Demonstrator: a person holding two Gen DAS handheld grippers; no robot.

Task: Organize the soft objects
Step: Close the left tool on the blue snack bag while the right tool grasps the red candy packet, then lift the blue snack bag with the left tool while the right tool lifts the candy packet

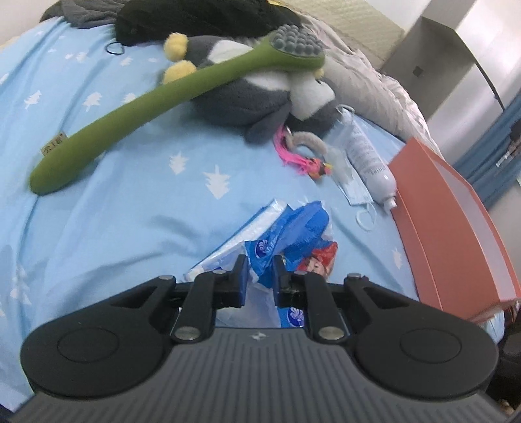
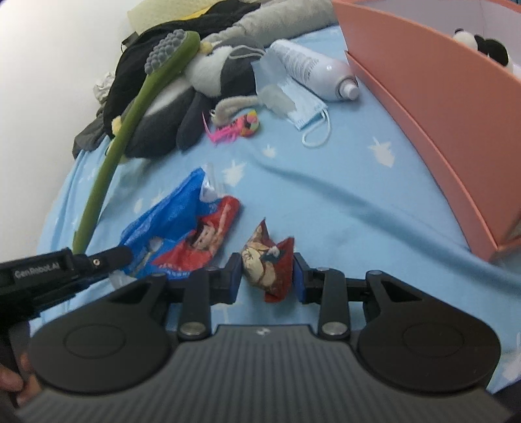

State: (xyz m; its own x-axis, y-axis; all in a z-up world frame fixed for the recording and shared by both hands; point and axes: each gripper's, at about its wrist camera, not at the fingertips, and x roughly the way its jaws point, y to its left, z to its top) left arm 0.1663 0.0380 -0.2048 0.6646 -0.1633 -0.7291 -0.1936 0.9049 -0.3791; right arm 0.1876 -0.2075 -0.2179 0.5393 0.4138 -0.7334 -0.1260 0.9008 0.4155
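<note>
My left gripper [image 1: 259, 262] is shut on a crumpled blue plastic bag [image 1: 299, 224] that holds tissue packs and a red cartoon packet [image 1: 320, 260]. From the right wrist view the same bag [image 2: 169, 211] lies on the blue bed sheet [image 2: 342, 195], with the left gripper [image 2: 125, 253] at its left end. My right gripper [image 2: 267, 260] is shut on a small red and tan snack packet [image 2: 260, 247], both pads against its sides. A grey and white penguin plush [image 1: 234, 97] lies further back. A panda plush [image 2: 485, 48] sits in the orange box [image 2: 423, 81].
A long green massage brush [image 1: 130, 117] rests across the penguin plush. A pink feather toy [image 1: 293, 153], a blue face mask [image 1: 351, 182] and a white spray bottle [image 1: 371, 159] lie beside the orange box [image 1: 456, 227]. Black clothing [image 1: 195, 19] and a grey blanket [image 1: 364, 75] are piled at the back.
</note>
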